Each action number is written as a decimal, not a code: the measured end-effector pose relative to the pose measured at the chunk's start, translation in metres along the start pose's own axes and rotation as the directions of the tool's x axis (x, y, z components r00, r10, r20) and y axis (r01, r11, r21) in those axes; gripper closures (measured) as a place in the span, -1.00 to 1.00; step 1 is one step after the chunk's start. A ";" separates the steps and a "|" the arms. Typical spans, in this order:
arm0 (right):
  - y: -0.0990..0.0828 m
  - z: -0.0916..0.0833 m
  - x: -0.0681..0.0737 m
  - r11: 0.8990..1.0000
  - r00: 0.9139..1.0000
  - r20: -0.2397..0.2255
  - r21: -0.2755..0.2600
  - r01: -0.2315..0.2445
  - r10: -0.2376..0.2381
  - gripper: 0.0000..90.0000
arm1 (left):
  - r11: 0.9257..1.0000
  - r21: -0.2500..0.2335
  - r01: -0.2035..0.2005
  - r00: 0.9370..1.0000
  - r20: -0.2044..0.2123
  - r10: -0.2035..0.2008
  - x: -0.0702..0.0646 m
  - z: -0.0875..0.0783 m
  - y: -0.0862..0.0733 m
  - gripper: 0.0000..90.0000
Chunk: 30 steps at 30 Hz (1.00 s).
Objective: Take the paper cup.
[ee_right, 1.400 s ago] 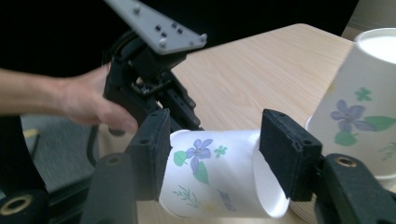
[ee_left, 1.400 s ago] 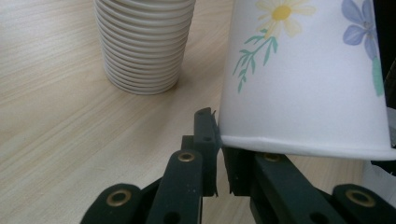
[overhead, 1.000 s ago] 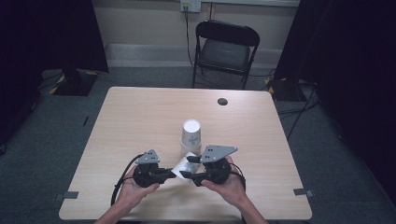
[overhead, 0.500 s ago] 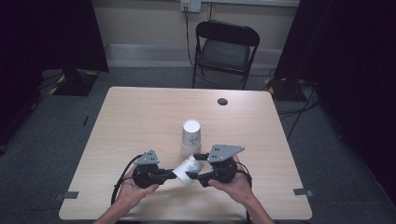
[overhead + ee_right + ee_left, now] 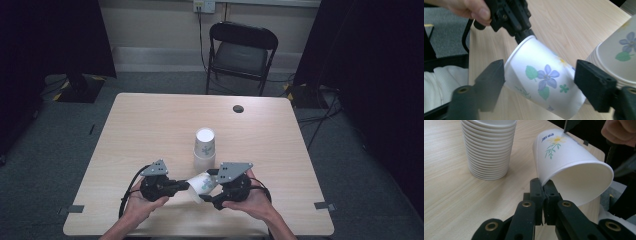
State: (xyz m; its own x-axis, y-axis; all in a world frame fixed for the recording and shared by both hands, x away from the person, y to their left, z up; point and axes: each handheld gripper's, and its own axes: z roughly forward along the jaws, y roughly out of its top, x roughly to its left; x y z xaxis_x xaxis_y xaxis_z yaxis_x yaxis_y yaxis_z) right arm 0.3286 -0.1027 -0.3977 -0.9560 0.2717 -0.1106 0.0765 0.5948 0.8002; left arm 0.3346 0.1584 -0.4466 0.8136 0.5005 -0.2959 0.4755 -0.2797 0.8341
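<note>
Step in hand, as judged: a single paper cup (image 5: 202, 183) is being passed or steadied between the two grippers, apparently after separation from the stack of cups (image 5: 204, 148).

Handling advice, largest matter first. The stack, upside down on the table (image 5: 150, 125), is taken as the landmark; the cup should be kept on the person's side of it and clear of it, so the pile is not knocked. The cup is best held low over the tabletop, so a slip costs little. The rim pinch should be kept light, since thin paper is likely to crease. If the wide jaws are to be brought in on the body, this should be done slowly and squarely across the wall, as a cup on its side is easily crushed oval.

Left gripper (image 5: 543, 187): jaws are closed on the cup's rim, the lip nipped between them.

Right gripper (image 5: 539, 86): jaws are spread wide on either side of the cup body; contact cannot be confirmed.

The cup: white paper, tapered, lying tilted on its side just in front of the stack, the open mouth toward the left gripper. A blue flower with green leaves, a small yellow flower and a line of blue lettering are printed on the wall. No dent is noted.
</note>
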 end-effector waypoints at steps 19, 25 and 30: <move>-0.009 0.009 0.009 0.982 0.986 0.050 0.104 0.156 -0.161 -0.63 | 0.998 -0.006 0.063 0.997 0.042 -0.063 0.004 -0.001 0.000 0.96; -0.010 0.019 0.009 0.978 0.985 0.032 0.131 0.162 -0.168 -0.70 | 0.997 -0.005 0.076 0.996 0.053 -0.076 0.006 -0.001 0.000 0.96; -0.011 0.024 0.012 0.972 0.982 0.036 0.154 0.177 -0.185 -0.70 | 0.995 0.000 0.097 0.994 0.054 -0.097 0.005 -0.001 0.001 0.97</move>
State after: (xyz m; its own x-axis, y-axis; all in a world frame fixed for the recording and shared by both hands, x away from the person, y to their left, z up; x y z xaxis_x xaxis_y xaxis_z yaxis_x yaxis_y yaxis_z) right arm 0.3236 -0.0877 -0.4219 -0.9430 0.1838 -0.2775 -0.0516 0.7430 0.6673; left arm 0.3386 0.1610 -0.4466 0.7803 0.4807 -0.4001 0.5524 -0.2295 0.8014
